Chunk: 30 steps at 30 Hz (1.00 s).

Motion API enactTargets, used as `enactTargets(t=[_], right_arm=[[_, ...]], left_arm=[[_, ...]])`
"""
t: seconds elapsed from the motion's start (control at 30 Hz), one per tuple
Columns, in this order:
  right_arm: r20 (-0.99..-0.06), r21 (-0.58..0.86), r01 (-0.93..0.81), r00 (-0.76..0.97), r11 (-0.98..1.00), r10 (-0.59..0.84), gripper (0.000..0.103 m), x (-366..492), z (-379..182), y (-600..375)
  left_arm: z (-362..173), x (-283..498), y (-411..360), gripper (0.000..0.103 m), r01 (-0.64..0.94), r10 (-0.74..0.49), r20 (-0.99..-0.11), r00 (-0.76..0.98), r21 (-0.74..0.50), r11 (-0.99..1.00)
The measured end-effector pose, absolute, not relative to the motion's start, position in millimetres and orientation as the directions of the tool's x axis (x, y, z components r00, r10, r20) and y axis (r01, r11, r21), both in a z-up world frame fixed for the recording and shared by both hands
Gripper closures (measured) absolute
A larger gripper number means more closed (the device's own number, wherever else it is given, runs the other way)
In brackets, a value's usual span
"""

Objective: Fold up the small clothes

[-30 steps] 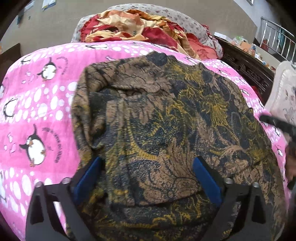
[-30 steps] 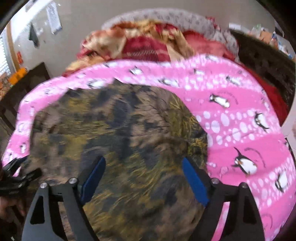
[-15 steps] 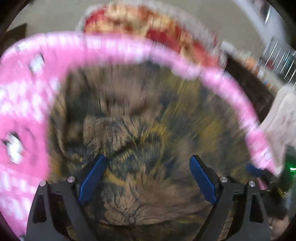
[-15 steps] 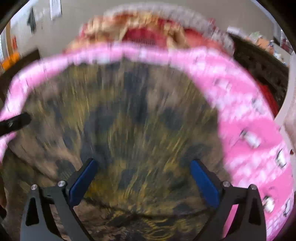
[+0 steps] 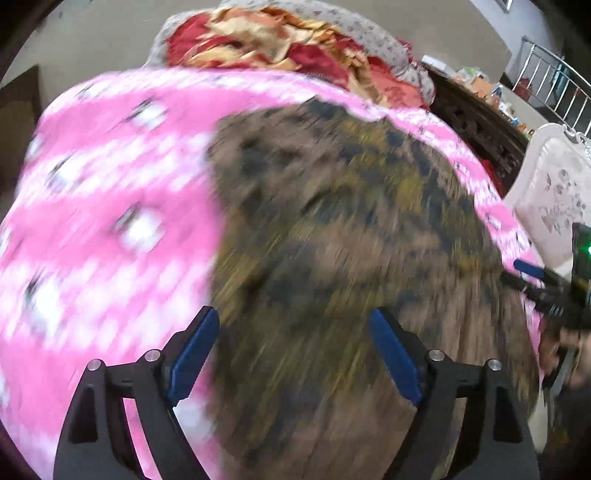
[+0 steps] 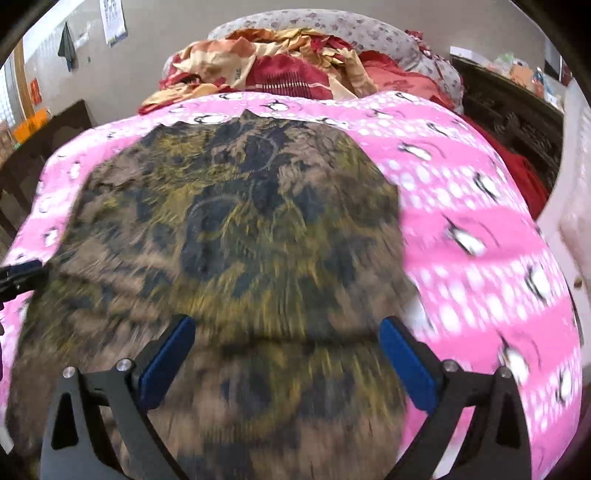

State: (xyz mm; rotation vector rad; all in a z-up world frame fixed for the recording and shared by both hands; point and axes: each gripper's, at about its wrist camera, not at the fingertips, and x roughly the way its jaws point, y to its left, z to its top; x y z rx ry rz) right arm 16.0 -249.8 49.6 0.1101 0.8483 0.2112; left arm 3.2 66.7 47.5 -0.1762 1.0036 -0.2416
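Garment: a brown, black and mustard patterned cloth [image 5: 343, 258] lay spread flat on the bed; blur hid its finer shape
Garment's place: it covered the middle of the pink penguin blanket [image 6: 461, 206], with pink showing to both sides and along the far edge
Left tool [image 5: 295, 354]: its blue pads stood well apart and the jaws were closing; only cloth lay beneath the gap, near the garment's left edge; nothing was gripped; its left pad sat over the line where cloth met blanket
Right tool [image 6: 284, 360]: jaws stood wide; both pads hung over the near part of the garment, with a fold line running across just ahead of them; nothing was pinched between the pads
Other view of the tools: each one showed at the edge of the other's camera, dark and blurred
Behind: a heap of red and gold bedding [image 6: 280, 62] lay past the blanket's far edge, against a grey flowered pillow [image 6: 354, 29]
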Motion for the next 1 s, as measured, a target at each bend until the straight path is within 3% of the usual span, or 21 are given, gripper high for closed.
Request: enactTargets(t=[0.13,0.33,0.53,0.73,0.8,0.87,0.93,1.0], right_arm=[[-0.746,0.263,-0.222,0.570,0.939,0.344,0.001,-34,30,-253],[-0.753,0.079,-0.319,0.602,0.944,0.267,0.001,-98,20,-230],[-0.631,0.116,-0.382,0.685,0.917,0.365,0.001,-143,42,-249],[-0.580,0.156,-0.318,0.737,0.935,0.347,0.003,-164,48,-289],[-0.575,0.189,-0.292,0.741,0.938,0.346,0.005,-173,48,-306],[-0.579,0.225,-0.284,0.730,0.932,0.362,0.005,-184,43,-324],[-0.597,0.257,-0.276,0.709,0.926,0.376,0.011,-193,35,-337],[-0.612,0.307,-0.288,0.670,0.907,0.420,0.021,-199,25,-346]], left_arm=[[35,-73,102,0.036,0.065,-0.278,-0.834,0.476,-0.282,0.957],[20,-172,114,0.036,0.110,-0.418,-0.814,0.403,-0.410,0.905],[11,-181,115,0.036,0.144,-0.575,-0.745,0.338,-0.563,0.814],[12,-170,112,0.036,0.166,-0.669,-0.664,0.333,-0.658,0.735],[15,-176,101,0.043,0.219,-0.728,-0.627,0.275,-0.697,0.683],[14,-184,94,0.046,0.249,-0.716,-0.653,0.246,-0.671,0.698],[10,-184,95,0.062,0.246,-0.681,-0.688,0.251,-0.635,0.732],[6,-182,103,0.068,0.211,-0.688,-0.675,0.266,-0.655,0.725]])
